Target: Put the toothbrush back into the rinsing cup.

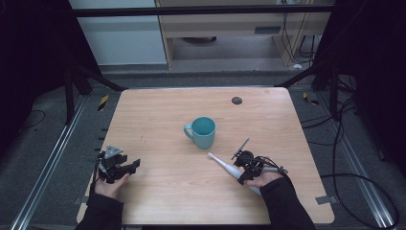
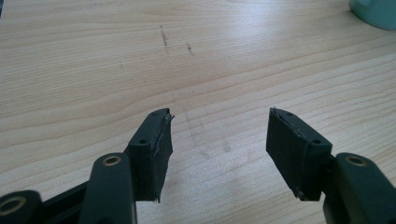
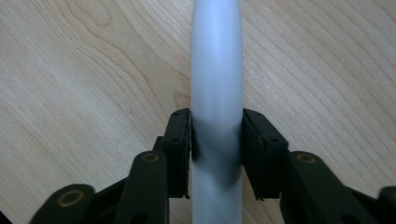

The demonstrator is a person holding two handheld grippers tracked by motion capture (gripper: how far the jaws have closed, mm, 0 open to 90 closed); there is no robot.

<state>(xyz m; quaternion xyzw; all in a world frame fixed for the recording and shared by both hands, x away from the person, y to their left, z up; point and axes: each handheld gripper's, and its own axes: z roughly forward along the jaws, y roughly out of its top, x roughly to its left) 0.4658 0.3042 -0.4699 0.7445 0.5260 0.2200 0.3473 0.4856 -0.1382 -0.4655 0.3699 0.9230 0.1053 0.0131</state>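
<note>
Black left tongs (image 1: 125, 169) of angular links with brass-ringed pivot holes, small screws in the flat, rubber-faced pads (image 2: 156, 151), and a grey three-cornered plate (image 1: 113, 152) at 12 o'clock on top. Matching black right tongs (image 1: 243, 173) trailing a dark cable (image 1: 273, 164) toward 3 o'clock. Long black sleeves (image 1: 102, 212) reaching both wrists.

Teal mug (image 2: 376, 13) cut off at frame corner.
</note>
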